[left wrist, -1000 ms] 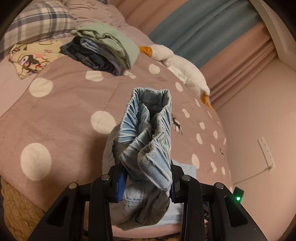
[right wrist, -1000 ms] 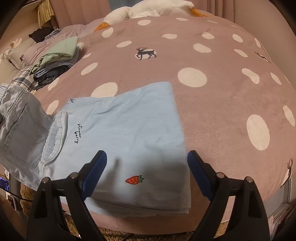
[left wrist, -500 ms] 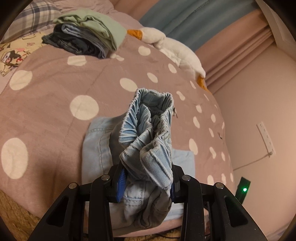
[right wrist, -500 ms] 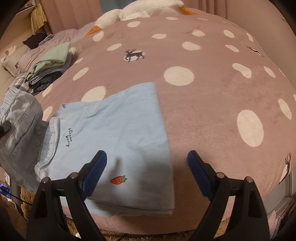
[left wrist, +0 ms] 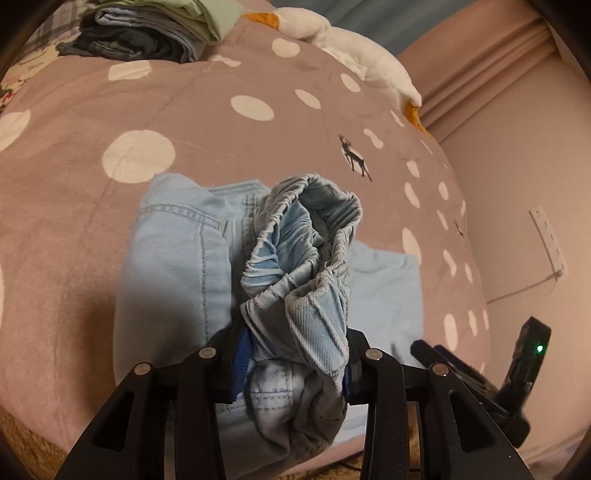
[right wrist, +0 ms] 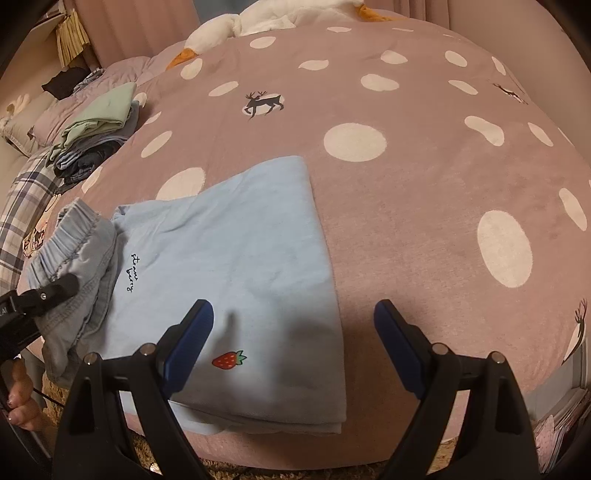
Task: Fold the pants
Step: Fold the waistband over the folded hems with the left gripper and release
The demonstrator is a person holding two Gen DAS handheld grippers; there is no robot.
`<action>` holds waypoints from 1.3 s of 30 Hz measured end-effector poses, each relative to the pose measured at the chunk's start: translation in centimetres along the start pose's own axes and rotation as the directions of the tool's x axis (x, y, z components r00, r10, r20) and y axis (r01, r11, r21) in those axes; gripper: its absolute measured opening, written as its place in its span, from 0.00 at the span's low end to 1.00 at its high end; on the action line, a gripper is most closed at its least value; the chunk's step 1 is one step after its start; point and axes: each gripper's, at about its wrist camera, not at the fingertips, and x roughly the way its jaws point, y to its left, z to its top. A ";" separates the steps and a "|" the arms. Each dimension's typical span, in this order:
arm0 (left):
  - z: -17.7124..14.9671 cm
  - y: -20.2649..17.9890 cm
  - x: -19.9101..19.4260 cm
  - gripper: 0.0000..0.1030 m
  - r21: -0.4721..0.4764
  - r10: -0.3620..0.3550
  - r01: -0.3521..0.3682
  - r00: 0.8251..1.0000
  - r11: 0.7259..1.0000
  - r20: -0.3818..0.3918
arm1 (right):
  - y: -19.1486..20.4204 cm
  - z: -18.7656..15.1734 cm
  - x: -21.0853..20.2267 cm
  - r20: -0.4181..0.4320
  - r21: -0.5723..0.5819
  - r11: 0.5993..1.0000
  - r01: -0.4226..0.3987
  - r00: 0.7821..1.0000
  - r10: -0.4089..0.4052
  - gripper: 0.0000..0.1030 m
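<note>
At the bed's far left corner a stack of folded clothes (right wrist: 98, 136) sits on the polka-dot blanket (right wrist: 424, 206), with a white plush goose (right wrist: 280, 14) along the far edge. At the near left edge the left gripper (left wrist: 291, 363) clamps the bunched waistband of the light denim pants (left wrist: 303, 266), which partly overlap a folded light-blue T-shirt (right wrist: 236, 273). The right gripper (right wrist: 293, 347) hovers wide and empty above the shirt's near edge, its jaws either side of the strawberry print (right wrist: 228, 359).
</note>
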 end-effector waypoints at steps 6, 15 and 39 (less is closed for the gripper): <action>0.1 0.2 -1.1 0.48 -0.006 -0.062 0.062 0.998 0.998 0.005 | 0.5 -0.1 0.0 -0.005 -0.015 1.000 0.001 1.000 -0.001 0.87; 0.2 0.7 -6.1 0.71 -0.027 -0.188 0.191 0.979 0.981 0.081 | 1.3 0.5 -1.0 0.023 -0.028 1.000 0.008 1.000 -0.008 0.87; -1.2 10.4 -11.3 0.83 -0.193 0.071 -0.028 0.972 0.981 0.222 | 12.6 2.3 2.6 -0.106 -0.114 0.961 -0.253 0.965 0.242 0.99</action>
